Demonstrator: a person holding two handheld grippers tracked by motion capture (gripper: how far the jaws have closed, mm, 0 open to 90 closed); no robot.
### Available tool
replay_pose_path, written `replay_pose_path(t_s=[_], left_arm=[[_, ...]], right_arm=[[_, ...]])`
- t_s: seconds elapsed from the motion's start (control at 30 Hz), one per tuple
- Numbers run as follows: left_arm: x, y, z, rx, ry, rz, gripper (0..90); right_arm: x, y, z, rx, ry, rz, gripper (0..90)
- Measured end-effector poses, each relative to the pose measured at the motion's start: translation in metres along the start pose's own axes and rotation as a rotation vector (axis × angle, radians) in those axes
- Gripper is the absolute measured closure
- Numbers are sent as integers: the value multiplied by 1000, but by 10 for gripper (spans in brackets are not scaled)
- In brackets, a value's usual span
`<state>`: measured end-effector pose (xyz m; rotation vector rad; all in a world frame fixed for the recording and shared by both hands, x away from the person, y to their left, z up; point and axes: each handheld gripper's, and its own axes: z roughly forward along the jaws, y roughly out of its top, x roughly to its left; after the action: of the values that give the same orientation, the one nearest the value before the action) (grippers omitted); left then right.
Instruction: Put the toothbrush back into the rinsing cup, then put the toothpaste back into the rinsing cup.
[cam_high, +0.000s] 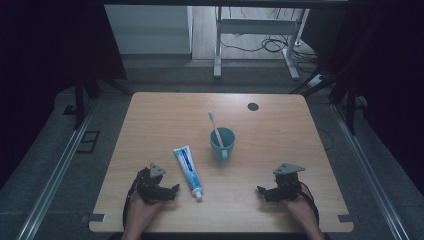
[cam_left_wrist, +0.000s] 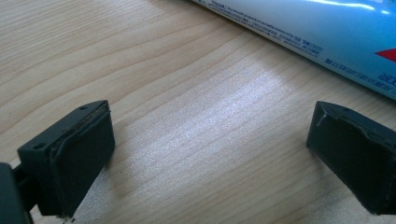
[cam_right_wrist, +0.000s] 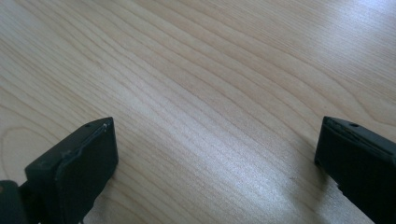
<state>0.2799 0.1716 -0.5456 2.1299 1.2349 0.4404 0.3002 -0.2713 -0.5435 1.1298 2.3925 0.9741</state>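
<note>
Both grippers are sitting low at the near edge of the wooden table (cam_high: 280, 135). Left gripper (cam_high: 170, 192) is gaping wide, gripping nothing, with the toothpaste tube (cam_high: 188, 171) lying flat just beside its jaws. Right gripper (cam_high: 263, 192) is also spread wide over bare wood, empty. A teal cup (cam_high: 222, 143) holding a toothbrush (cam_high: 214, 125) is standing mid-table beyond the tube.
</note>
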Motion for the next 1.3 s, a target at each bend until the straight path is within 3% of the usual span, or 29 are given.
replay_pose_path(t_s=[0.27, 0.47, 0.67, 1.03, 1.3], left_arm=[[0, -1, -2, -14, -4, 4, 58], [1, -2, -4, -35, -12, 18, 158], [-1, 1, -6, -37, -28, 30, 310], [-1, 6, -19, -82, -110, 12, 628], [-5, 11, -26, -78, -136, 62, 843]], right_arm=[[1, -1, -1, 0, -4, 7, 0], [1, -2, -2, -1, -6, 8, 0], [1, -2, -2, -2, -7, 8, 0], [0, -2, -2, -2, -7, 9, 0], [1, -2, -2, -2, -9, 9, 0]])
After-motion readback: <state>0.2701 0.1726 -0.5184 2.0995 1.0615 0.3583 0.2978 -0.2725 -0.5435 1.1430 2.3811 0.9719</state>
